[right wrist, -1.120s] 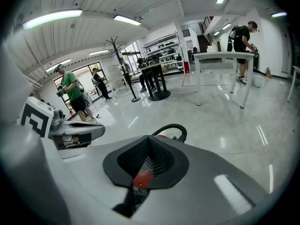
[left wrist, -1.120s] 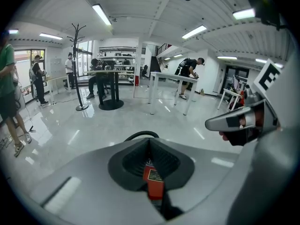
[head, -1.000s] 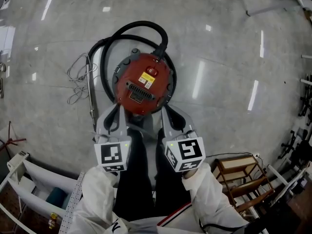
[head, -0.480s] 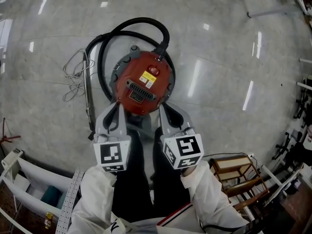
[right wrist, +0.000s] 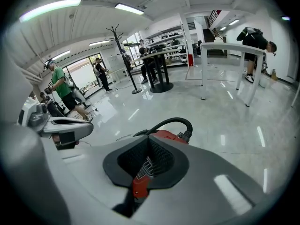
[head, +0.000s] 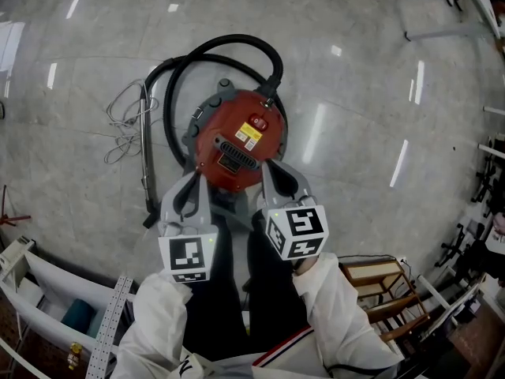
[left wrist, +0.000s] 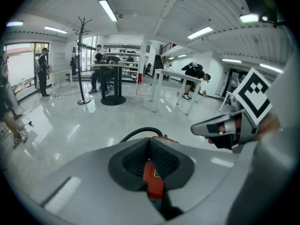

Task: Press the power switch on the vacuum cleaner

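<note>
Mostly open floor (head: 359,61) around vacuum cleaner (head: 237,142)

1 overhead, 2 low; vacuum (head: 237,139) shared

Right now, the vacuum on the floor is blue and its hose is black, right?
No. The vacuum is red, not blue; the head view shows it. It is on the floor, and its hose is black.
</note>
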`<state>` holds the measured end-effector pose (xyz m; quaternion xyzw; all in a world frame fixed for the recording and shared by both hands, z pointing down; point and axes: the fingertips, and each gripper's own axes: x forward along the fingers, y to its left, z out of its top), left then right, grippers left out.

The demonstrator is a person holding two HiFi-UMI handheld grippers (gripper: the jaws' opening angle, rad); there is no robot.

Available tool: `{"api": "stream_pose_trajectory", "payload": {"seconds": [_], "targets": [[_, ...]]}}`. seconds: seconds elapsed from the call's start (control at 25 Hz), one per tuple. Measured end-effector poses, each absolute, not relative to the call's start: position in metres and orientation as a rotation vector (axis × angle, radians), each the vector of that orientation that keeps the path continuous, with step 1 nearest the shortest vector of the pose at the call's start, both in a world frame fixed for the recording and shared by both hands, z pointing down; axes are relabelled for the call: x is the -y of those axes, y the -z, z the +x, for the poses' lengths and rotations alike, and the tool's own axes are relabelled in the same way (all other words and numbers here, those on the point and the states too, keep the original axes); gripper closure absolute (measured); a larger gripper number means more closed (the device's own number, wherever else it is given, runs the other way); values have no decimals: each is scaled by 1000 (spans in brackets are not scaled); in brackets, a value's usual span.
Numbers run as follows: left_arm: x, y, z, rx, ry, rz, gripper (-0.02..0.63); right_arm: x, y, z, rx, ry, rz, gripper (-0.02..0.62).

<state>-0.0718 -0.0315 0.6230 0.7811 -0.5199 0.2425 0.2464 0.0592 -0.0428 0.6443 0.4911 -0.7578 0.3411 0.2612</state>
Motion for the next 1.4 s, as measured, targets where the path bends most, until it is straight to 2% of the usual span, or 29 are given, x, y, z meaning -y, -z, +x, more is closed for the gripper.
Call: {"api": "stream_pose_trajectory", "payload": {"seconds": [1.4], "targets": [[34, -649, -69, 1382, -656, 2061, 606, 93, -747, 69, 1917, -909, 1212, 595]]}}
